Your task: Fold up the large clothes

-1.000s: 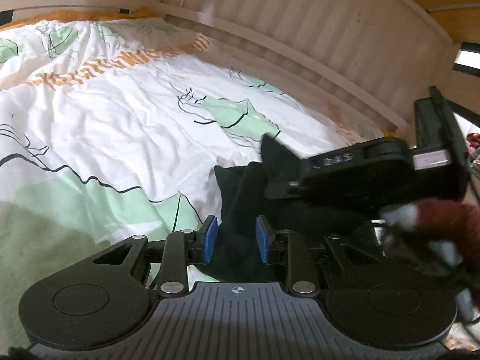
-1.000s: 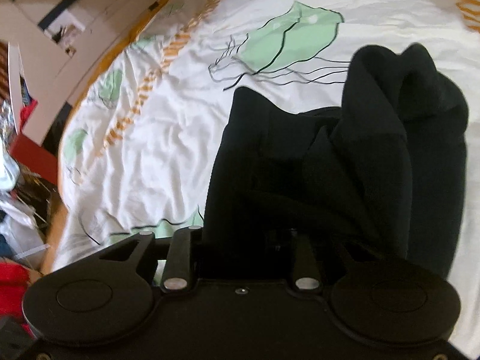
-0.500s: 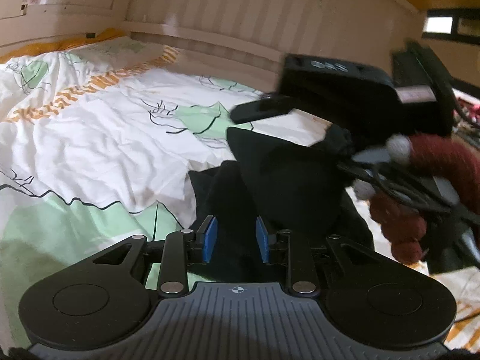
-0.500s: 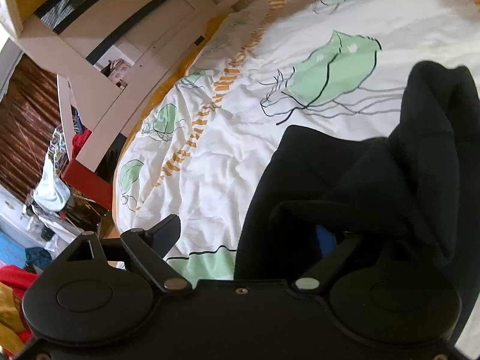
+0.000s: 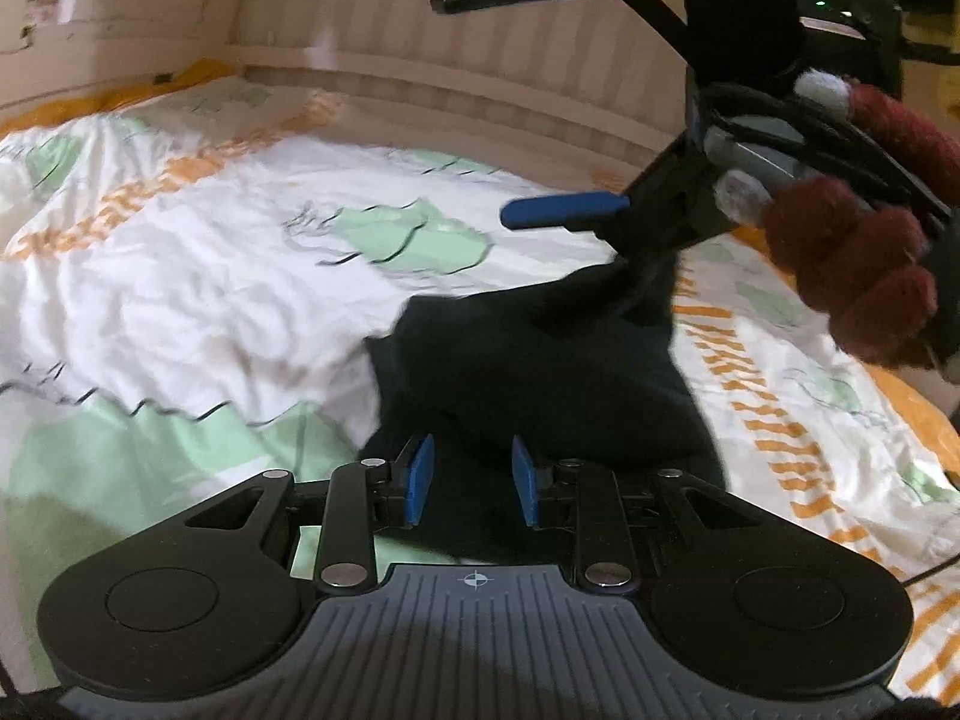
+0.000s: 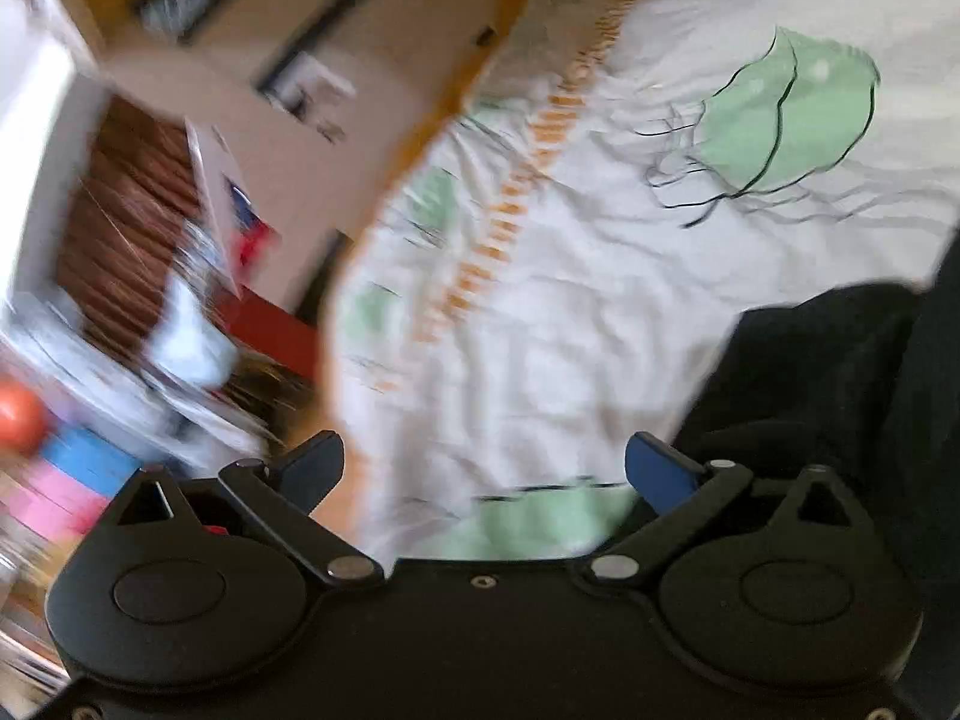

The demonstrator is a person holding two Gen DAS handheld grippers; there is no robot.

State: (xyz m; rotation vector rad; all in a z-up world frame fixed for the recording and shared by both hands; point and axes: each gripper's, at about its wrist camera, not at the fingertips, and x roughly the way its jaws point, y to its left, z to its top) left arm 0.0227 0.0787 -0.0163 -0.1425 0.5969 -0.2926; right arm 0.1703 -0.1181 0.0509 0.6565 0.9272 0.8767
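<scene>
A black garment (image 5: 540, 372) lies bunched on the bed. My left gripper (image 5: 471, 480) is shut on a fold of it, with dark cloth filling the gap between the blue pads. My right gripper (image 5: 474, 108) hangs above the garment at the upper right of the left wrist view, held by a hand in a dark red fuzzy glove (image 5: 858, 264). Its jaws are opening and stand wide apart. In the right wrist view the right gripper (image 6: 486, 471) has only bedsheet beyond its fingers, and the garment (image 6: 840, 372) lies apart at the lower right.
The bed (image 5: 180, 276) has a rumpled white cover with green leaf and orange prints. A pale slatted wooden wall (image 5: 420, 60) runs behind it. Beside the bed, blurred clutter (image 6: 150, 330) of boxes, cloth and a red piece fills the floor side.
The right gripper let go of the black garment, spread wide and rose above it. The cloth dropped back onto the bed. The left gripper kept its hold.
</scene>
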